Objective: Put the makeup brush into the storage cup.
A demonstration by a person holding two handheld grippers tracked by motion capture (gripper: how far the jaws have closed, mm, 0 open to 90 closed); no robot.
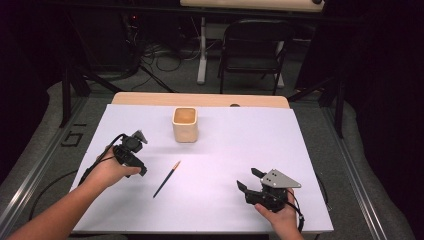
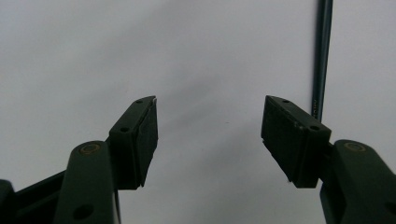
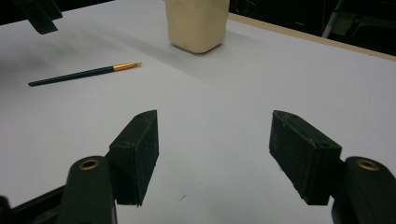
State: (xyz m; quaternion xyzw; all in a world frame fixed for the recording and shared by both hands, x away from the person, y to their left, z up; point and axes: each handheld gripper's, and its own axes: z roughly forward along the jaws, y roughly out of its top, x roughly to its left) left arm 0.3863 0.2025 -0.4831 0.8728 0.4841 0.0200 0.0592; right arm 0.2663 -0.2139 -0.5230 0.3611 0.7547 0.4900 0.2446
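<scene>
A thin dark-handled brush [image 1: 166, 179] with a gold ferrule lies on the white sheet [image 1: 225, 145], tip toward a cream square cup [image 1: 185, 125] standing at the back middle. My left gripper [image 1: 140, 167] hovers just left of the brush, pointing down at the sheet. In the left gripper view it is open [image 2: 210, 121], with the brush handle [image 2: 322, 56] just outside one jaw. My right gripper [image 1: 249, 179] is open near the front right, holding nothing. Its own view [image 3: 215, 135] looks over the sheet toward the brush [image 3: 84, 73] and cup [image 3: 198, 23].
The white sheet covers a wooden table [image 1: 200, 99]. A black folding chair [image 1: 255, 50], cables and table legs stand on the floor beyond the far edge. The left gripper [image 3: 39, 14] shows at the top left of the right gripper view.
</scene>
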